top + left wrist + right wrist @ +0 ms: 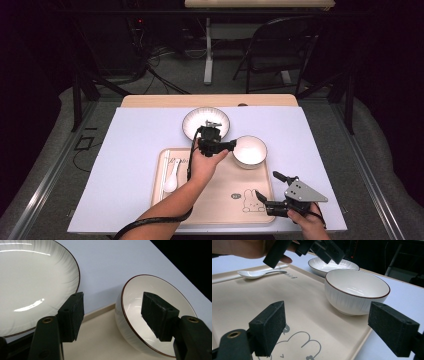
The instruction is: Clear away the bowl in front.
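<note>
A white bowl (249, 150) with a dark rim stands on the far right corner of the beige tray (220, 200). My left gripper (231, 145) is open at the bowl's left rim. In the left gripper view one jaw of the left gripper (112, 315) hangs over the inside of the bowl (135, 302) and the other stays outside, with the rim between them. My right gripper (268, 186) is open and holds nothing, low over the tray's near right corner. In the right gripper view the right gripper (332, 330) faces the bowl (355, 292) from a distance.
A ribbed white plate (206, 122) lies on the lavender mat (135, 145) just behind the tray. A white spoon (171, 180) lies at the tray's left side beside a pale stick. A rabbit drawing (252, 200) marks the tray's near right.
</note>
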Action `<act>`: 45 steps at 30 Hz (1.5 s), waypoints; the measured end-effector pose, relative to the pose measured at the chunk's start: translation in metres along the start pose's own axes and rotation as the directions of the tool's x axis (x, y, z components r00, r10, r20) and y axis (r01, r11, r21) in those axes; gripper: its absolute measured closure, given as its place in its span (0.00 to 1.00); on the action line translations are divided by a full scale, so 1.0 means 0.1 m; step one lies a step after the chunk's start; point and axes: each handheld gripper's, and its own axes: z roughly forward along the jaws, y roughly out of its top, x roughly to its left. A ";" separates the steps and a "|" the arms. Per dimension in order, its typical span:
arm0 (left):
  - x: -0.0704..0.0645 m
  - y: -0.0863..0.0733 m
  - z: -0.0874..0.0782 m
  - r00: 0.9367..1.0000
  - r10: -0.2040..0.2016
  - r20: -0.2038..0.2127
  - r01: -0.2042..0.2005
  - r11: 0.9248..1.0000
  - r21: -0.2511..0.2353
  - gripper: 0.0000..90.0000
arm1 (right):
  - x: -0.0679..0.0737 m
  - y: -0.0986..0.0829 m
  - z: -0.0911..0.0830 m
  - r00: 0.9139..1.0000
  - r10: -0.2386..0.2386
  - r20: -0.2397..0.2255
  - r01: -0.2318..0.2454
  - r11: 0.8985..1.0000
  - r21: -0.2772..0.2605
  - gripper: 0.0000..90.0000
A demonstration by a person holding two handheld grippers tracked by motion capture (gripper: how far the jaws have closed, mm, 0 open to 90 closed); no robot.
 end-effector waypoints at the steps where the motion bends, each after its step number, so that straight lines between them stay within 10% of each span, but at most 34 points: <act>1: 0.01 0.01 -0.03 1.000 0.008 -0.007 -0.008 1.000 -0.005 0.39 | 0.00 0.00 0.00 1.000 0.001 -0.001 -0.001 1.000 0.000 0.16; 20: 0.61 0.13 -0.60 0.994 -0.056 -0.094 0.050 0.997 -0.065 0.39 | -0.01 -0.03 -0.01 1.000 0.010 0.018 -0.010 1.000 0.014 0.15; 45: 1.21 0.37 -0.34 0.974 -0.114 -0.194 0.101 0.992 -0.074 0.43 | 0.00 -0.02 -0.04 1.000 0.004 0.019 -0.004 1.000 0.009 0.15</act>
